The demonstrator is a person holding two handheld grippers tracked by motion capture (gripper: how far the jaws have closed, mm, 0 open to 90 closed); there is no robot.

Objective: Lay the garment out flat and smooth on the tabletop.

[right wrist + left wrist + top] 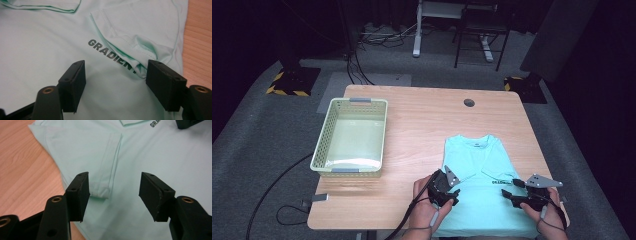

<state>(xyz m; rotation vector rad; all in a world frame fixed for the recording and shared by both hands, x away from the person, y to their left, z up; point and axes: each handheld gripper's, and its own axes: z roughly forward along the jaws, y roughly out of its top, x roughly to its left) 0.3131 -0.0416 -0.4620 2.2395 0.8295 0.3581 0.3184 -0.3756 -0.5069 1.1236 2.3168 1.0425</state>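
Note:
A mint-green T-shirt point(482, 170) lies flat on the wooden table, both sleeves folded in over its body. My left gripper point(451, 196) hovers over its left side, open, with the folded left sleeve cuff point(101, 191) just ahead between the jaws. My right gripper point(510, 191) is open over the right side. The right sleeve point(140, 42) lies rumpled across black "GRADIENT" lettering point(110, 55), its cuff close to the right-hand jaw. Neither gripper holds cloth.
A pale green plastic basket point(324, 145) stands at the table's left. A round cable hole point(469, 102) sits near the far edge. Bare tabletop point(417, 130) lies between basket and shirt. Chairs and cables are on the floor beyond.

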